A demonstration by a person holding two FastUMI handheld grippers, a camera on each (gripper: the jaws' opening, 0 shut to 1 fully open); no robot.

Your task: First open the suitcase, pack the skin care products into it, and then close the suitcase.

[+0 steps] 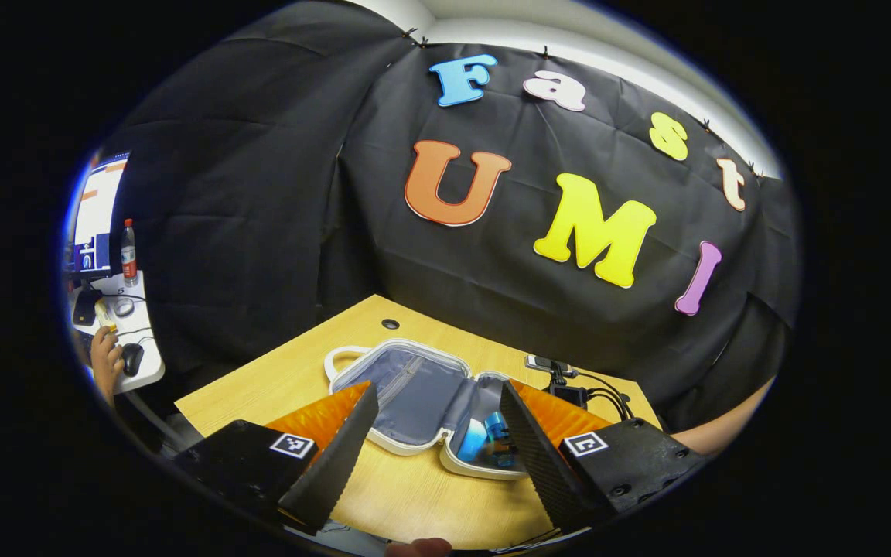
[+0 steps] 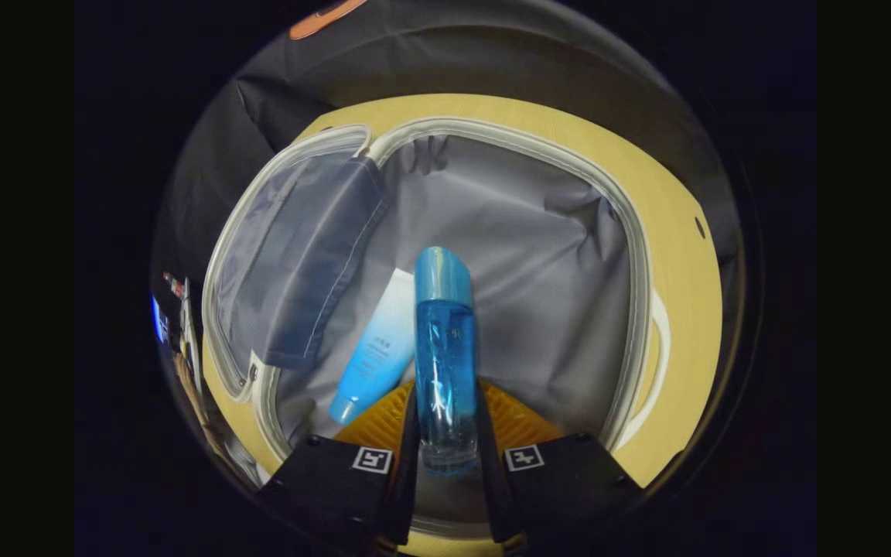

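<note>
A white suitcase [image 1: 414,447] with grey lining lies open on the wooden table [image 1: 275,387]. My left gripper [image 1: 438,389] hovers open in front of it, with nothing between its fingers. In the right gripper view, my right gripper [image 2: 445,402] is shut on a clear blue bottle [image 2: 445,348] with a blue cap, held over the suitcase lining [image 2: 546,255]. A blue and white tube [image 2: 376,348] lies inside, just left of the bottle. In the left gripper view the tube [image 1: 472,439] and the bottle [image 1: 497,428] show in the suitcase's right half, partly hidden behind my right finger.
A phone on a small stand [image 1: 550,363] with cables sits at the table's far right edge. A person's forearm [image 1: 724,429] reaches in from the right. At the far left, a side desk [image 1: 132,340] carries a monitor, a drink bottle [image 1: 128,251] and a mouse, with a hand there.
</note>
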